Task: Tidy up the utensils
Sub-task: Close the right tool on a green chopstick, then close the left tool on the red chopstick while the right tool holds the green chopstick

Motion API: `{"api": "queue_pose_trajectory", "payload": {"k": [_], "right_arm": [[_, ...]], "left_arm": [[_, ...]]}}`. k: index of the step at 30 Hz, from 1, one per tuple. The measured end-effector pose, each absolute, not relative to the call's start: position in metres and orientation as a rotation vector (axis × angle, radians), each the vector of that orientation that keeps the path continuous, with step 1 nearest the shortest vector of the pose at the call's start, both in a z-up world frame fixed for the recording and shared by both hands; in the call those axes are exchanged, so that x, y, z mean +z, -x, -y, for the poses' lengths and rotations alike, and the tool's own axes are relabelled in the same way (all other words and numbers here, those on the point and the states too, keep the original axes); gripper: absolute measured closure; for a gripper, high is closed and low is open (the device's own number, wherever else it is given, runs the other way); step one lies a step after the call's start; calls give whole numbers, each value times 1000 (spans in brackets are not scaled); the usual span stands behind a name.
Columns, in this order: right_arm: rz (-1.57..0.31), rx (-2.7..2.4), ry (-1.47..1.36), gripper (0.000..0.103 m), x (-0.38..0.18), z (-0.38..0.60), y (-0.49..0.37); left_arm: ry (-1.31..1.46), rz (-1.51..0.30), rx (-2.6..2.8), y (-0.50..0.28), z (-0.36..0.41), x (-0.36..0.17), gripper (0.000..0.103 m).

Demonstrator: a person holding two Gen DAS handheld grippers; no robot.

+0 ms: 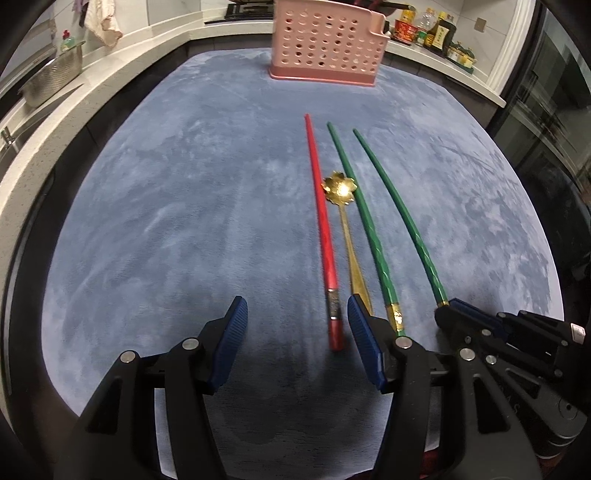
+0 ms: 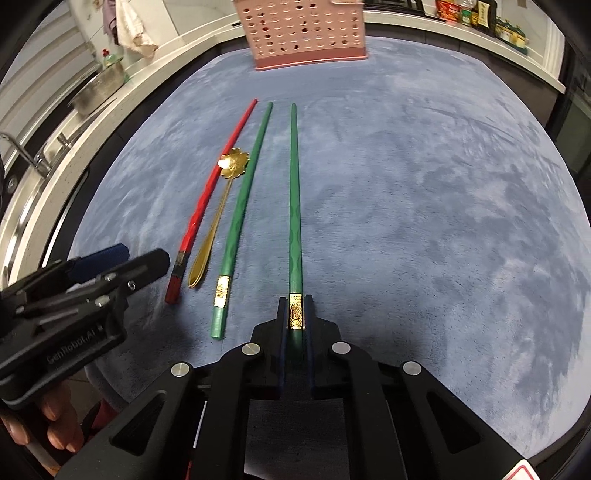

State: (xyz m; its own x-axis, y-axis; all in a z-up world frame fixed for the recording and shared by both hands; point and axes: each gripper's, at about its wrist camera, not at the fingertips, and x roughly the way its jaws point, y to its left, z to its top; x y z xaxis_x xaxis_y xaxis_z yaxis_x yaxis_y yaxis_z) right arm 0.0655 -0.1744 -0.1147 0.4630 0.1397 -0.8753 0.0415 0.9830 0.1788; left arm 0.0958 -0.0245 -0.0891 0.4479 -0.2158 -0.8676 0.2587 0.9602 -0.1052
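On the blue-grey mat point(image 1: 166, 221) lie a red chopstick point(image 1: 322, 221), a gold flower-bowled spoon point(image 1: 340, 189) and a green chopstick point(image 1: 365, 229), side by side. My right gripper point(image 2: 295, 312) is shut on the gold-banded end of a second green chopstick point(image 2: 294, 206), which points straight ahead along the mat. My left gripper point(image 1: 295, 306) stands open low over the mat, with the butt of the red chopstick just inside its right finger and untouched. A pink perforated utensil holder point(image 1: 325, 40) stands upright at the mat's far edge.
A pale counter point(image 1: 92, 85) wraps around the mat. On it are a metal colander point(image 1: 51, 77) at the left and bottles and jars point(image 1: 432, 29) at the right. A sink tap point(image 2: 22, 151) shows far left, and a cloth point(image 2: 133, 26) hangs on the wall.
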Motion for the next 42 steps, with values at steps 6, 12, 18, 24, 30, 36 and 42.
{"api": "queue_pose_trajectory", "payload": {"k": [6, 12, 18, 24, 30, 36, 42], "right_arm": [[-1090, 61, -185, 96, -115, 174, -65], [-1090, 61, -184, 96, -115, 174, -65], [-1090, 61, -184, 96, -115, 174, -65], [-1090, 60, -183, 96, -115, 174, -65], [-1090, 61, -184, 96, -115, 175, -64], [-1090, 62, -186, 96, -115, 175, -64], [-1087, 58, -185, 96, -113, 175, -63]], "left_arm": [[-47, -1090, -301, -98, 28, -96, 50], [-34, -1104, -285, -100, 25, -102, 53], [-63, -1095, -269, -101, 29, -105, 58], [-67, -1088, -257, -101, 29, -104, 69], [-67, -1084, -260, -101, 28, -104, 90], [-67, -1081, -267, -100, 28, -103, 94], [-57, -1073, -262, -98, 26, -99, 95]]}}
